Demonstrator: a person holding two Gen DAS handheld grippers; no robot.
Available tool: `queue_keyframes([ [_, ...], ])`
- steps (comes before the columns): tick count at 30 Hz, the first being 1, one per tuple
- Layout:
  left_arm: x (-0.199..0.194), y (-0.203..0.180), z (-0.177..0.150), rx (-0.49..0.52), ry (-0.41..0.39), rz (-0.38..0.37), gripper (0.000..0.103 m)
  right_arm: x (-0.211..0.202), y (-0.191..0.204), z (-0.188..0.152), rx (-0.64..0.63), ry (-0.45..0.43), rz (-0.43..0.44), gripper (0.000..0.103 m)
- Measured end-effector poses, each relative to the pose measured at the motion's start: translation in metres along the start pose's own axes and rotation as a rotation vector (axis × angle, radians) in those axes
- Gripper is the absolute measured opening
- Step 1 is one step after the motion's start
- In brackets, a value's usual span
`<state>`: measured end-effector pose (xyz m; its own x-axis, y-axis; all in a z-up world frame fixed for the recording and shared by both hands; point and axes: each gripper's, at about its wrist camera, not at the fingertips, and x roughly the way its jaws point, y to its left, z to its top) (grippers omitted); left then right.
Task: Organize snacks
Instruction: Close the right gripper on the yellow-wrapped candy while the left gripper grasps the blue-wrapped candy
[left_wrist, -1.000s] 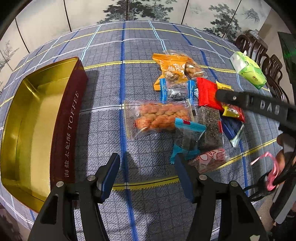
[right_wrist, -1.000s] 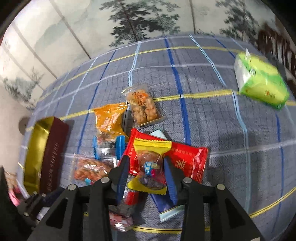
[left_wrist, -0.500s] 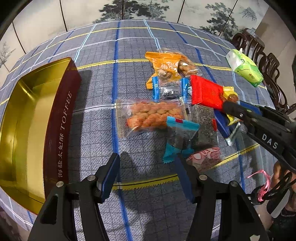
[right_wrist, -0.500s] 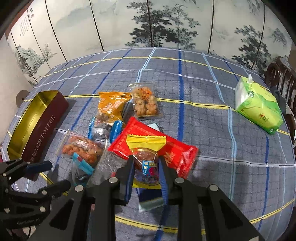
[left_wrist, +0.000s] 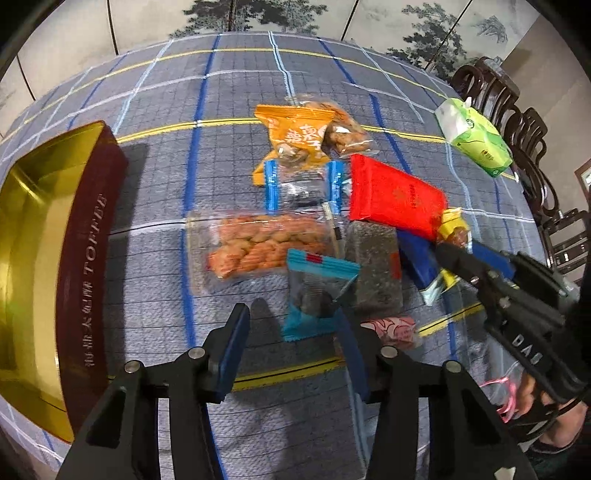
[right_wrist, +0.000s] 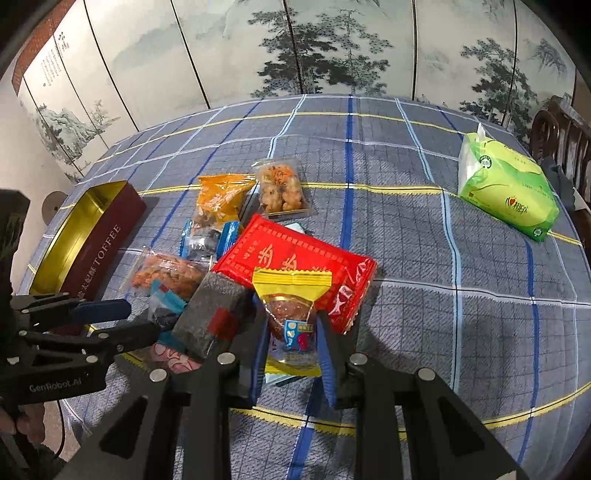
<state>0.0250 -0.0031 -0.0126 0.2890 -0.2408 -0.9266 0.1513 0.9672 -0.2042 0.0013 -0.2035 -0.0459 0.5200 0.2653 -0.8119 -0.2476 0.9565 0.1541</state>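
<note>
A heap of snack packets lies on the checked tablecloth. My right gripper (right_wrist: 291, 332) is shut on a yellow-edged packet (right_wrist: 290, 314) that rests over the red packet (right_wrist: 295, 258). In the left wrist view the right gripper (left_wrist: 454, 254) shows at the right with the yellow packet (left_wrist: 452, 225) at its tips. My left gripper (left_wrist: 291, 321) points down at a blue-edged clear packet (left_wrist: 314, 291). Its jaws are closing; the packet's near end lies between them, and the left pad stands apart from it. An open gold-lined toffee tin (left_wrist: 92, 240) stands at the left with nothing in it.
An orange packet (left_wrist: 295, 136), a clear bag of orange snacks (left_wrist: 258, 243), a dark speckled packet (left_wrist: 373, 266) and a pink wrapped sweet (left_wrist: 391, 328) lie in the heap. A green tissue pack (right_wrist: 509, 192) sits far right. Dark wooden chairs (left_wrist: 517, 122) stand beyond the table edge.
The right jaws shut on the yellow packet and the gripper drew back a little with it. The left jaws have narrowed, and the blue-edged packet now sits closer to them.
</note>
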Motion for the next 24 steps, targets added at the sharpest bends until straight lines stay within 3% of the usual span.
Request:
queue_keyframes([
  [17, 0.011, -0.003, 0.011, -0.002, 0.005, -0.071, 0.040, 0.007, 0.003, 0.000, 0.003, 0.014, 0.045, 0.025],
  [24, 0.014, 0.001, 0.007, 0.012, 0.015, -0.076, 0.033, 0.007, 0.005, 0.000, -0.001, 0.016, 0.045, 0.025],
])
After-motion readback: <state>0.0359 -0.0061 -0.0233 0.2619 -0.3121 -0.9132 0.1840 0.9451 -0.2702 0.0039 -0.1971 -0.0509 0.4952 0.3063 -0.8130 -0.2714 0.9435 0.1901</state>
